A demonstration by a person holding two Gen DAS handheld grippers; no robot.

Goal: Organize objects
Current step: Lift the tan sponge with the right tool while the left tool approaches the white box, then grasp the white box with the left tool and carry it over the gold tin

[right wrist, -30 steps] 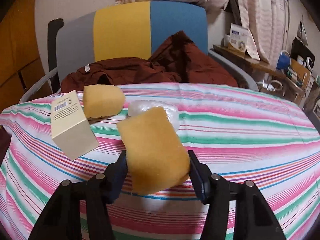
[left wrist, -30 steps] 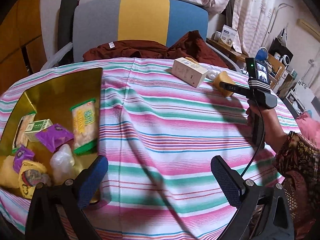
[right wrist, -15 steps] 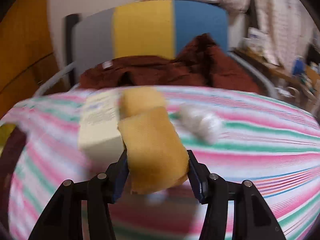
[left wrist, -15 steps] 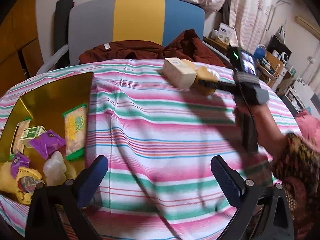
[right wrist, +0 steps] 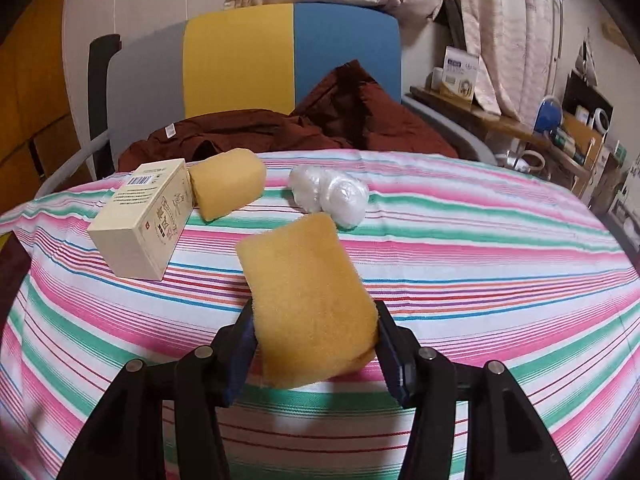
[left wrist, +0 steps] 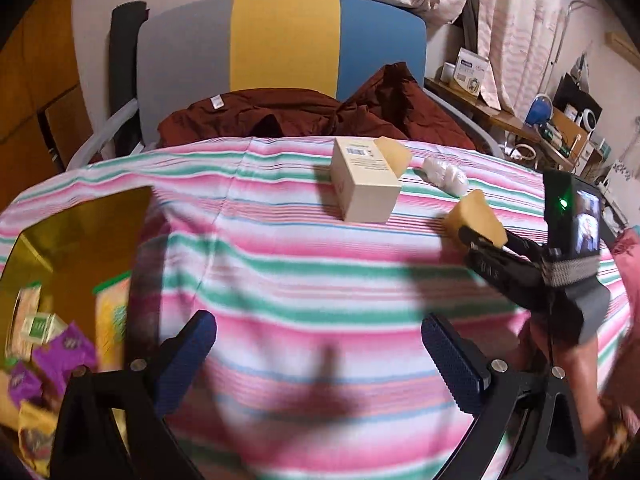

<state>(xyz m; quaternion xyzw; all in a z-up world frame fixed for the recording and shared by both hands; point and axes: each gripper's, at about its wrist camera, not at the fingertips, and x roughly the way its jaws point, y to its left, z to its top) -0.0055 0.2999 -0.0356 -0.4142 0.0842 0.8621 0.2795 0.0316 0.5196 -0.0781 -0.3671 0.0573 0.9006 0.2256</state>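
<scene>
My right gripper (right wrist: 314, 340) is shut on a yellow sponge (right wrist: 306, 300) and holds it above the striped tablecloth (right wrist: 480, 272). In the left wrist view the same gripper (left wrist: 476, 240) and sponge (left wrist: 474, 218) are at the right. A cream box (right wrist: 140, 224), a second yellow sponge (right wrist: 228, 188) and a clear plastic bundle (right wrist: 332, 194) lie at the table's far side. My left gripper (left wrist: 316, 356) is open and empty over the near table. A gold tray (left wrist: 76, 248) at the left holds several snack packets (left wrist: 60, 352).
A grey, yellow and blue chair (right wrist: 256, 64) with a dark red cloth (right wrist: 288, 128) stands behind the table. A cluttered shelf (right wrist: 560, 128) is at the far right. The person's arm (left wrist: 560, 360) is at the right of the left wrist view.
The right gripper swung left and then back right with the sponge still held. The left gripper moved right, so the gold tray slid toward the left edge of its view.
</scene>
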